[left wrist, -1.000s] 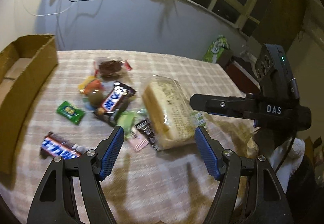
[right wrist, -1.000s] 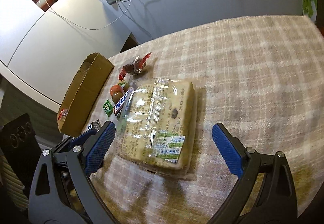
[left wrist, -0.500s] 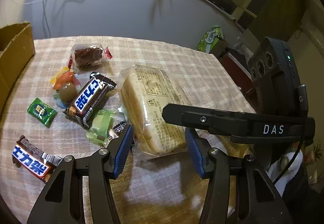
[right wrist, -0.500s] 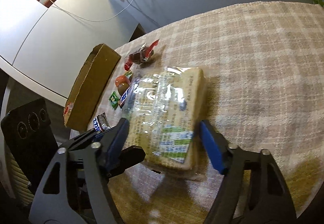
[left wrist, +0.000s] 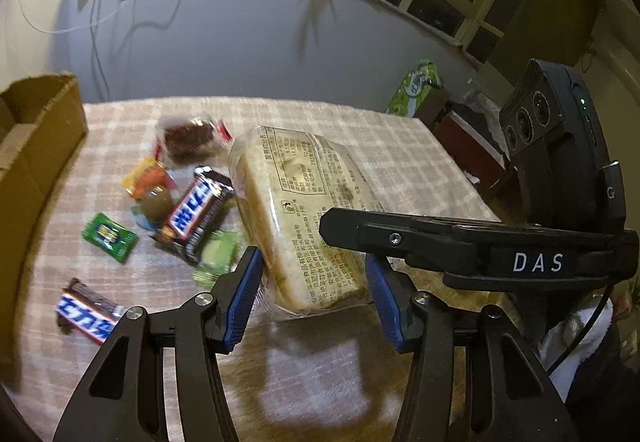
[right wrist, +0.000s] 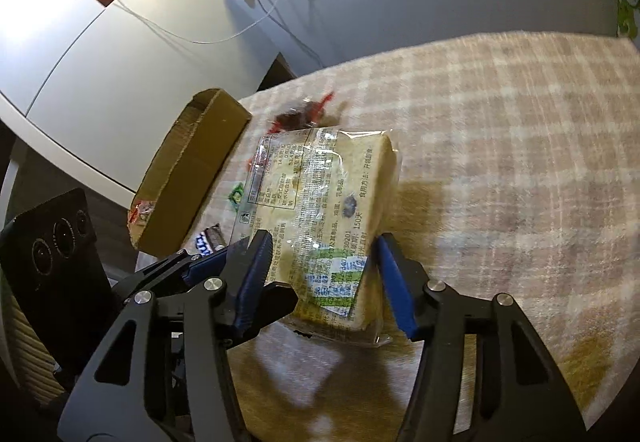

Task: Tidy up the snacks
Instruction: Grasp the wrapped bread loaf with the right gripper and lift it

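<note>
I see a checked cloth (right wrist: 500,130) under a grey wall, box (left wrist: 36,146) at its edge. Bars (left wrist: 196,210) lie beside the bread (left wrist: 304,226); left gripper (left wrist: 312,294) clamps it, right gripper (right wrist: 324,278) closing on it.

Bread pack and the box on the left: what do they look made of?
Bread pack: thin clear plastic film, glossy, judging by glare, wrinkles and printed text over the pale loaf. Box: brown corrugated cardboard, matte, with a raw flap edge. Gripper finger pads: blue, ribbed, probably rubber.
</note>
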`<state>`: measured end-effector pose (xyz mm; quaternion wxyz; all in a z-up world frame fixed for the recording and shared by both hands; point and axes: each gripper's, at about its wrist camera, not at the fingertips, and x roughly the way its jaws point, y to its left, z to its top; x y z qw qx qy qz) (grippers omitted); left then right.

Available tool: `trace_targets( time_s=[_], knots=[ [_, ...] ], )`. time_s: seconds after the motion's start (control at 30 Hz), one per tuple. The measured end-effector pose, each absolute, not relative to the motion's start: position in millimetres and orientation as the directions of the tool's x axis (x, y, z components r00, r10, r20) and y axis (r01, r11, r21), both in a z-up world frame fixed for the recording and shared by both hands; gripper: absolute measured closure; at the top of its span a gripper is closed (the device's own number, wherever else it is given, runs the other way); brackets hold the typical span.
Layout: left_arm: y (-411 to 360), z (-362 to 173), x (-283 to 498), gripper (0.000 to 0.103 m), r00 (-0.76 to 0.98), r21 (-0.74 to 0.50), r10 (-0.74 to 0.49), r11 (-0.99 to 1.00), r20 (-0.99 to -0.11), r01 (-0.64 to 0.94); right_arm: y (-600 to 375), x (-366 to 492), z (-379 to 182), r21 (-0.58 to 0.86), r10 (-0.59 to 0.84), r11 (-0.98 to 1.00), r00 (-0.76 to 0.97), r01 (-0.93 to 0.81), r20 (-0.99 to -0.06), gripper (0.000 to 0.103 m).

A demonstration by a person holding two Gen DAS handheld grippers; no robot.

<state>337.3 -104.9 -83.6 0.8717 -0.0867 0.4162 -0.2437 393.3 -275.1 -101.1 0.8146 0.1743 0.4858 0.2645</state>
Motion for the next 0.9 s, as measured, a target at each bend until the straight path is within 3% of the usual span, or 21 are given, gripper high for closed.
trace_targets(
  time_s=[0.43, 0.9],
  knots=[
    [-41.9, -45.4, 318.6, 0.051, 0.653, -0.323, -0.435, 0.900, -0.620, 0.292, -204.6, 396.5, -44.5, 0.475, 0.610, 0.789, 0.403, -0.389, -0.683, 0.046],
    [52.4, -34.2, 311.9, 0.052, 0.738, -0.317, -0.311, 0.938, -0.599, 0.138, -100.0, 415.1, -31.4, 0.438, 0.654, 0.728, 0.345, -0.528, -0.673, 0.046]
  ],
)
